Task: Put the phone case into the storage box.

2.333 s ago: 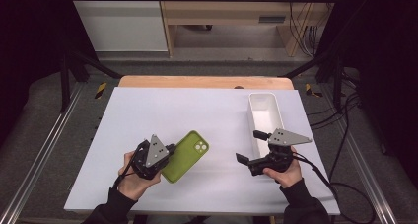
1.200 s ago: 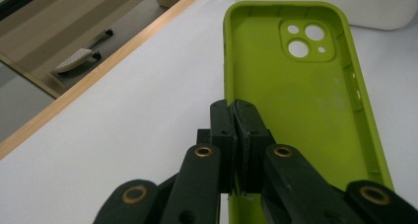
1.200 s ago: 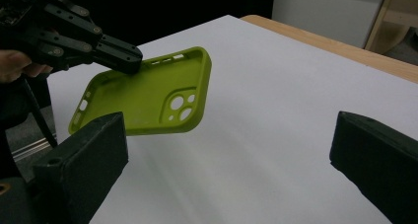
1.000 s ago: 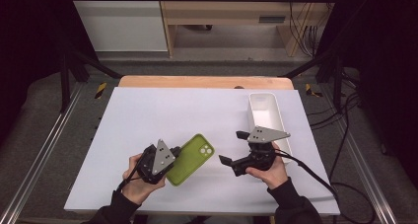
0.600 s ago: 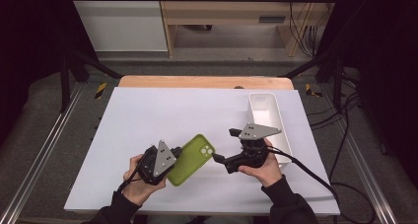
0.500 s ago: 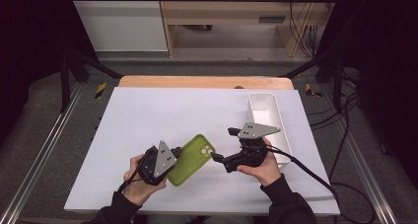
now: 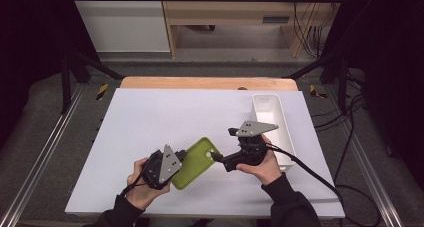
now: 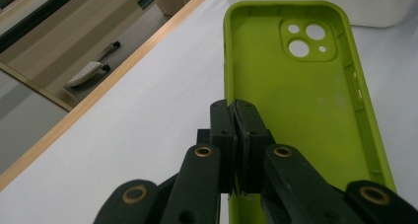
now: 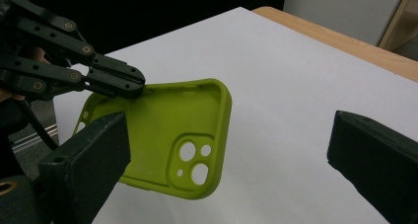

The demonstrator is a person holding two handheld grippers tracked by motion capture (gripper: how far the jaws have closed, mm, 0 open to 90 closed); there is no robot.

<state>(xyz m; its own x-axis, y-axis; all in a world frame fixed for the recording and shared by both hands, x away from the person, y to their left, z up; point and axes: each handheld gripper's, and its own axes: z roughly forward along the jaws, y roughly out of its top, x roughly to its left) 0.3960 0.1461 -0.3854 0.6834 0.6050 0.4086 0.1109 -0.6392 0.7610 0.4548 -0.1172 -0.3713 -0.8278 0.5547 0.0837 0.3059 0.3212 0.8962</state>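
Observation:
A lime-green phone case [image 7: 196, 162] faces hollow side up just above the white table top, its camera cut-outs at the far end. My left gripper [image 7: 178, 160] is shut on the rim of its long left side, near the end closest to me; the left gripper view shows the pads [image 8: 235, 108] pinching that wall of the case [image 8: 296, 100]. My right gripper [image 7: 222, 144] stands open beside the case's camera end. In the right gripper view the case [image 9: 167, 130] lies low between the wide jaws of the right gripper [image 9: 229, 120], with the left gripper [image 9: 128, 83] behind it.
A long white tray [image 7: 270, 122] stands at the right of the table, just behind my right hand. The same tray [image 8: 384, 7] shows beyond the case in the left gripper view. A wooden strip [image 7: 205, 82] runs along the table's far edge.
My right gripper has moved left from beside the tray to the case's camera end, jaws open. The left gripper has kept its hold on the case and hardly shifted.

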